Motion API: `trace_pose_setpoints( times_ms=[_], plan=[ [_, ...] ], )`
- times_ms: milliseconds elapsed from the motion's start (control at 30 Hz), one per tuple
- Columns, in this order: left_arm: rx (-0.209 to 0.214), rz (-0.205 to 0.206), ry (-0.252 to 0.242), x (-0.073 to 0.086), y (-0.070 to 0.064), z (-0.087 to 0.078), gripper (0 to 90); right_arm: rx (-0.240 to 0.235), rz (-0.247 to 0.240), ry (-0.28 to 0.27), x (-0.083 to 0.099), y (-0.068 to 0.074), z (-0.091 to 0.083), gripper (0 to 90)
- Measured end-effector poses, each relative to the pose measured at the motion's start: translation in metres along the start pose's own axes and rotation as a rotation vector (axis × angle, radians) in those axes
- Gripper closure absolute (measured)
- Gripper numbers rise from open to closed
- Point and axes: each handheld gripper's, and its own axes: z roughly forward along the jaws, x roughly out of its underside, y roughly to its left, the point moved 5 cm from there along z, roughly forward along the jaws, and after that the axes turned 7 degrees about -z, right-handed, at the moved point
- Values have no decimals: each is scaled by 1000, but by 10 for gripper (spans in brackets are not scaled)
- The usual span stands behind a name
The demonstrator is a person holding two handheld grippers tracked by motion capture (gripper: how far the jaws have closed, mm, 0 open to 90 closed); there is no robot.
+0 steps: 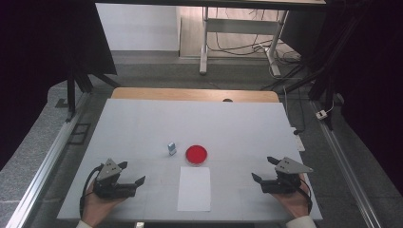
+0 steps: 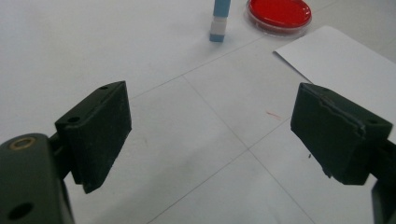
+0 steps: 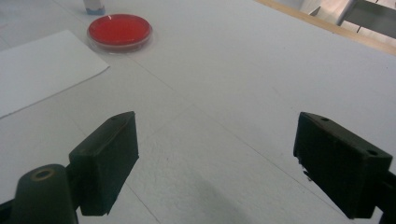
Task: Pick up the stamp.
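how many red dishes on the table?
1. The red dish sits mid-table, just beyond the white sheet, with a small blue-and-white tube to its left.

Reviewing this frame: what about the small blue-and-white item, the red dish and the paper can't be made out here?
- Small blue-and-white item: top cut off by the left gripper view's upper edge; too small in the high view to identify.
- Red dish: whether a lid covers it, unclear.
- White sheet: any print, too small to read.
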Motion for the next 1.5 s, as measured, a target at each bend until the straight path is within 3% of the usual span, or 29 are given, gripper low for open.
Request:
trace_pose_setpoints(
  times_ms=[333, 533, 1133, 1500],
  plan=[
    [-4, 22, -4, -2, -2, -1, 115, -22, -2, 6, 1, 1, 2, 123],
    [3, 40, -12, -2, -4, -1, 114, -27, 8, 43, 1, 1, -1, 160],
    [-4, 56, -35, -14, -11, -5, 154, -16, -5, 28, 3, 4, -1, 191],
    [15, 58, -37, -27, -12, -4, 171, -8, -8, 23, 2, 5, -3, 207]
  ],
)
